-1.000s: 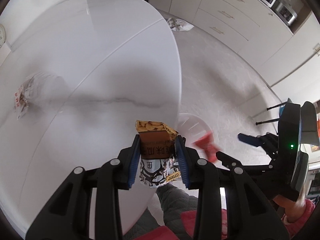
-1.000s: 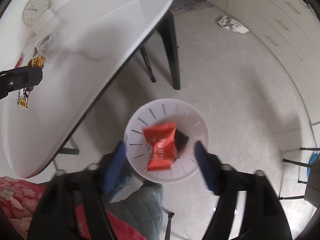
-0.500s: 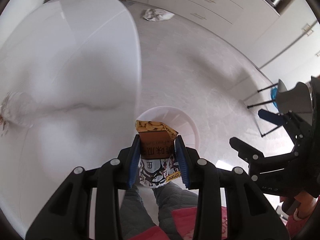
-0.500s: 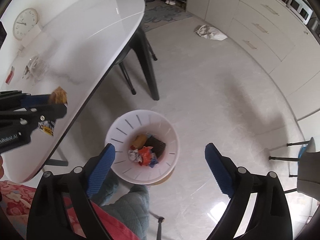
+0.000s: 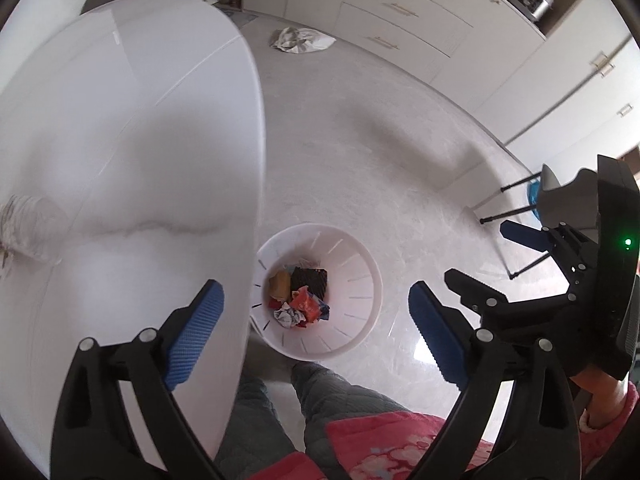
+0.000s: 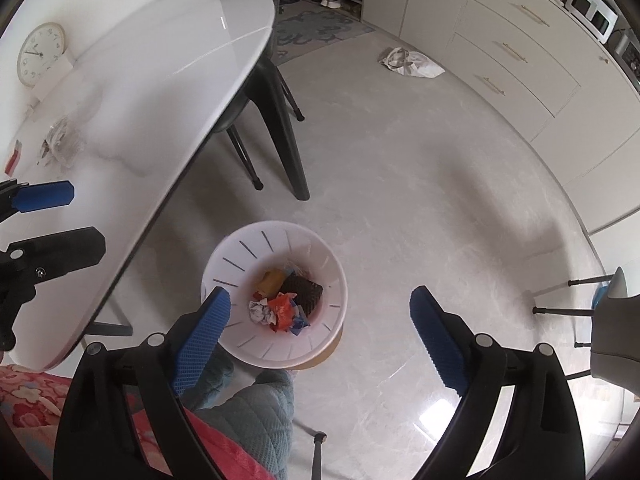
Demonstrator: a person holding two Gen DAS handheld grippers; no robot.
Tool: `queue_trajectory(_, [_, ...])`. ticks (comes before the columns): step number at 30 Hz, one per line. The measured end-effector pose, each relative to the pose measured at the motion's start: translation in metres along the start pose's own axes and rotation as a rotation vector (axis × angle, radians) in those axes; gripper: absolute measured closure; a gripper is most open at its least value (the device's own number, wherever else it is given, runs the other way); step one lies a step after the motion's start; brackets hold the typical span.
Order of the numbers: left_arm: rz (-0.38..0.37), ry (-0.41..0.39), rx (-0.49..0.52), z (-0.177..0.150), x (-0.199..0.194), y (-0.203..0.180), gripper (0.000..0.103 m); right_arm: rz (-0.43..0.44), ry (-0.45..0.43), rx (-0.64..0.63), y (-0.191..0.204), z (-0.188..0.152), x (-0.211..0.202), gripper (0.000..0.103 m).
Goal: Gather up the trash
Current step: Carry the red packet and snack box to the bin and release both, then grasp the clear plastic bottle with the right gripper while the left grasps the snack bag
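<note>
A white slotted waste bin (image 5: 362,280) (image 6: 240,256) stands on the floor beside the white table (image 5: 120,140) (image 6: 140,92). It holds several wrappers (image 5: 302,300) (image 6: 282,300): yellow, black, orange-red and crumpled white. My left gripper (image 5: 316,320) is open and empty above the bin. My right gripper (image 6: 320,320) is open and empty above the bin too. A crumpled clear wrapper (image 5: 24,224) (image 6: 60,140) lies on the table.
A crumpled bag (image 5: 300,40) (image 6: 412,62) lies on the floor near the white cabinets (image 6: 512,52). A clock (image 6: 40,54) stands at the table's far side. Black table legs (image 6: 280,128) stand by the bin. A chair's legs (image 6: 560,300) are at right.
My left gripper has opened and let go of the snack packet over the bin. My right gripper dropped the red wrapper into the bin a second ago and stays open.
</note>
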State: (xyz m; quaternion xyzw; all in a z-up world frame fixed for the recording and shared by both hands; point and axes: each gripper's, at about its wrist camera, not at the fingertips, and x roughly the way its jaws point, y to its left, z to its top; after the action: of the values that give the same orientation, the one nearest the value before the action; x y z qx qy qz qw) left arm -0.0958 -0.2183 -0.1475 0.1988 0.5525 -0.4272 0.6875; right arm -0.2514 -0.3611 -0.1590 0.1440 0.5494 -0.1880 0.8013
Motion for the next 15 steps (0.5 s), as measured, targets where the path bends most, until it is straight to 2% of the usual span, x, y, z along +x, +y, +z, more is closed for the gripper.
queue_trajectory(3, [0.021,-0.022,-0.039,0.0,-0.008,0.012,0.014,0.027,-0.012,-0.011,0.01,0.007,-0.001,0.012])
queue_trajectory(8, [0.085,-0.085,-0.118,-0.011,-0.038,0.057,0.013,0.08,-0.041,-0.082,0.043,0.03,-0.006,0.012])
queue_trajectory(15, [0.182,-0.16,-0.29,-0.039,-0.081,0.143,0.013,0.174,-0.086,-0.233,0.119,0.068,-0.008,0.008])
